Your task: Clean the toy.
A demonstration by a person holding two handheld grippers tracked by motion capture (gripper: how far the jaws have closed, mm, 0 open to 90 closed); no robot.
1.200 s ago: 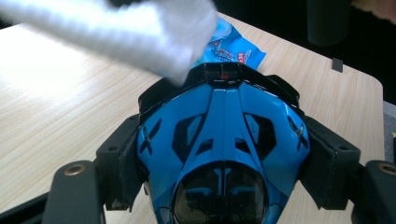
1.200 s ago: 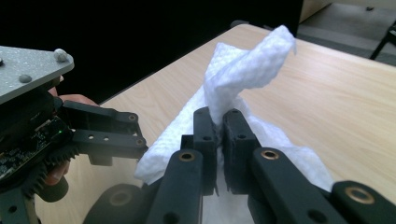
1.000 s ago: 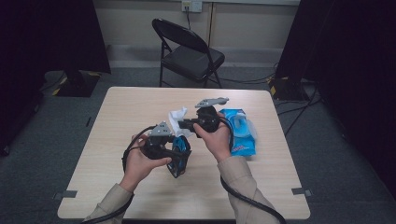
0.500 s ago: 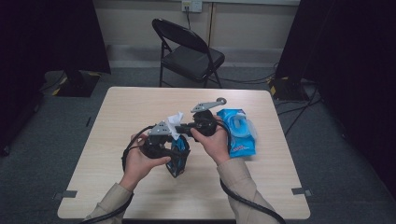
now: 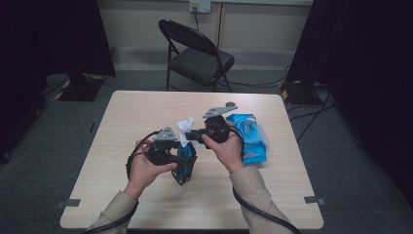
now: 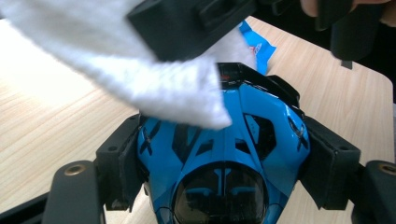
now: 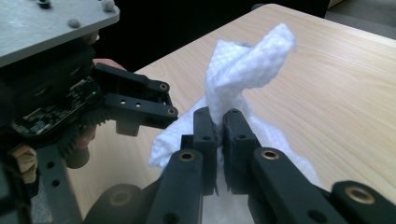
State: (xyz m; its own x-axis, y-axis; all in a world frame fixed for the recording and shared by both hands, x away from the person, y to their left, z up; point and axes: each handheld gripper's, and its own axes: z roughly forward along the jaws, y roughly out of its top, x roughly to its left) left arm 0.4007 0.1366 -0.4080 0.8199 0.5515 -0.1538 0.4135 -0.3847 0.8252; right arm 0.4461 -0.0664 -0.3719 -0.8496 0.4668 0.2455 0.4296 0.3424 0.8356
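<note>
Left gripper (image 6: 224, 186): jaws clamped on either side of a blue toy car (image 6: 224, 154), held above the near-middle of the table (image 5: 122, 161).

Right gripper (image 7: 219, 140): jaws pinched together on a white wipe (image 7: 243, 70), pressed over the car's front.

Blue wipe packet (image 5: 251, 136): on the table, right of the hands; apparently open.

I count two grippers: my left gripper (image 5: 182, 156) and my right gripper (image 5: 187, 134). Two hands hold them, the left hand (image 5: 146, 168) and the right hand (image 5: 226, 146). There is one blue toy car (image 6: 224, 158), one white wipe (image 7: 243, 70) and one blue wipe packet (image 5: 251, 139). All of it sits over one wooden table (image 5: 122, 122). Behind that I see one black folding chair (image 5: 197, 56).
</note>
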